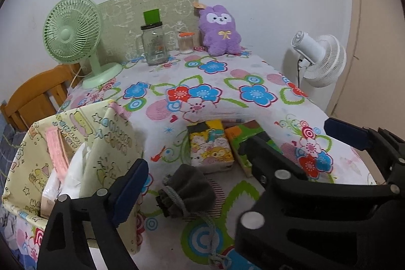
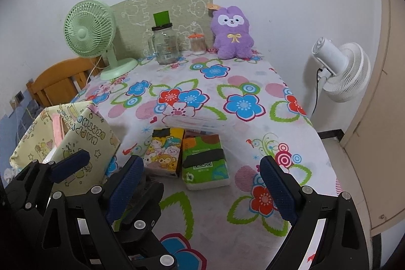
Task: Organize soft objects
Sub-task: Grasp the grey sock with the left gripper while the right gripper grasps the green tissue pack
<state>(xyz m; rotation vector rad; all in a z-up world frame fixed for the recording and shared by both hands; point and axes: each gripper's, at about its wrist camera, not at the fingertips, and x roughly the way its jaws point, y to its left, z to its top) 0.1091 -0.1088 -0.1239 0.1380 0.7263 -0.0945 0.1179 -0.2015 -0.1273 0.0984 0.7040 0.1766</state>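
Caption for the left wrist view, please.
Open left gripper above a grey drawstring pouch on the floral tablecloth, beside a yellow fabric bin.

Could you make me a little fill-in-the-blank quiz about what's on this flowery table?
The plush toy at the back wall is ____.
The grey pouch lies between the left gripper's ____ fingers.
Two tissue packs lie side by side: the cartoon pack and the ____ pack.
The desk fan is ____.

Missing: purple; open; green; green
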